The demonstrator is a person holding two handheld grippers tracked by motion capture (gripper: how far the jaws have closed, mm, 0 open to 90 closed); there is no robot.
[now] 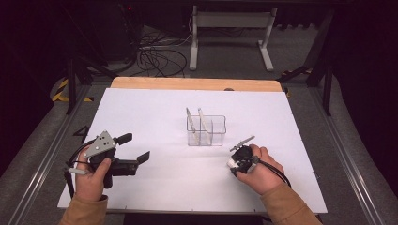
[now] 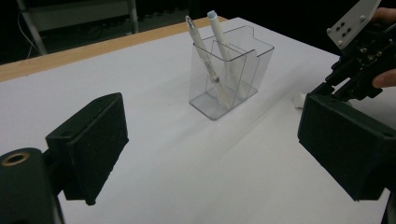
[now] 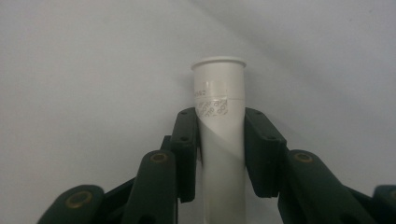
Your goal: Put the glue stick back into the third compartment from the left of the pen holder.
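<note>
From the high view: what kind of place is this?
Probably a lab data-collection bench: white sheet over a wooden table, loose black cables on grey floor, handheld camera grippers, and a clear plastic pen holder.

Two pens [image 2: 205, 60], one holder [image 2: 243, 70], one tube [image 3: 219, 121].

The white tube [image 3: 219, 140] runs off the bottom edge between the right gripper [image 3: 219, 149] pads, its label print unreadable.

The worktop [image 1: 155, 108] is covered by a white sheet, with a strip of bare wood showing along its far edge. Near the middle of the sheet stands a clear plastic holder [image 1: 207, 131] with compartments; two white pens [image 1: 189, 119] lean inside its left compartment.
</note>
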